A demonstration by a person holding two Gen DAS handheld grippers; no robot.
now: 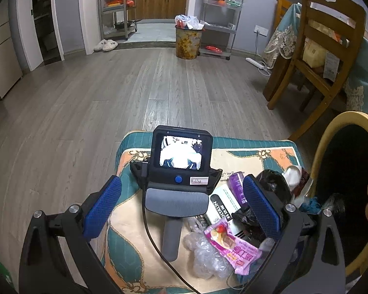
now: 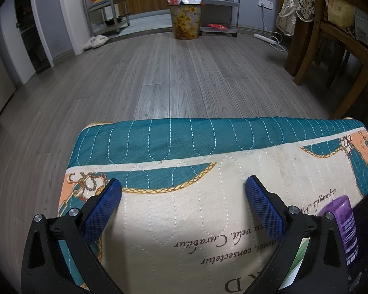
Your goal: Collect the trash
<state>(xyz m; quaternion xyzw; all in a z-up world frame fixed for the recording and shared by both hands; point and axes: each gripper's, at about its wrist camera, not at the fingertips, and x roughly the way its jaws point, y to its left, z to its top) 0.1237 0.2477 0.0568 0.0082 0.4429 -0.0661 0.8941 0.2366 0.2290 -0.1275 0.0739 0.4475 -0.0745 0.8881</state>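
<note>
Left view: pink wrapper (image 1: pixel 233 247), bin (image 1: pixel 331 196) (right: neither)

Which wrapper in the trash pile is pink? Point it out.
The pink snack wrapper with a food picture, lying at the pile's near edge beside the clear crumpled plastic; the tube behind is purple.

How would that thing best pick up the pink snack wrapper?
Take the pink snack wrapper by its near free edge, coming down from above. It lies flat on crumpled clear plastic, so the open left tool can pinch a raised edge, probably.
</note>
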